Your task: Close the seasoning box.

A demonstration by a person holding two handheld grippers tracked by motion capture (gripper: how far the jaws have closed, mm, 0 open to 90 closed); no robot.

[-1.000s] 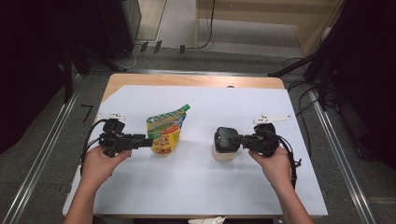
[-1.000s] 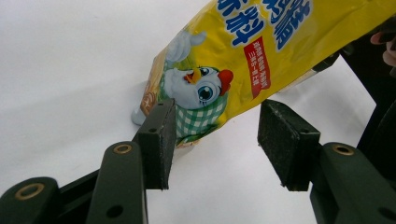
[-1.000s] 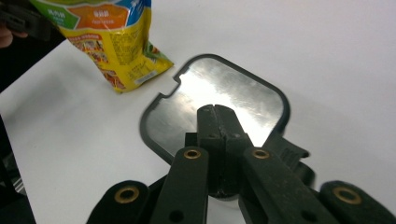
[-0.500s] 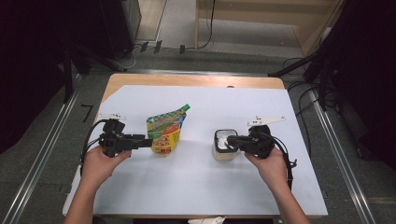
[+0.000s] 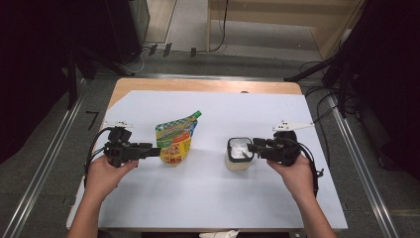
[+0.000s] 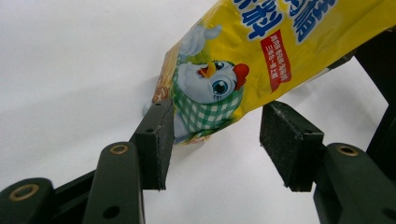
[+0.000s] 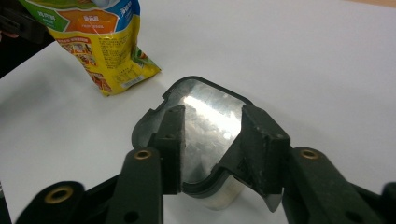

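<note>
2 hand-held grippers [image 5: 159, 151] [image 5: 251, 147], jaws parted

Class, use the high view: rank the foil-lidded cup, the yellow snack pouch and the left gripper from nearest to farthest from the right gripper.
1. The foil-lidded cup: right at the tips of the right gripper, on its left in the view.
2. The yellow snack pouch: lying near the middle of the white sheet, farther left.
3. The left gripper: at the pouch's lower left end, farthest away.

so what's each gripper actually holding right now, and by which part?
Left gripper: nothing clamped; one pad touches the yellow pouch's bottom corner, the other stands clear. Right gripper: jaws just opening over the foil-lidded cup; a grip can't be told.
</note>
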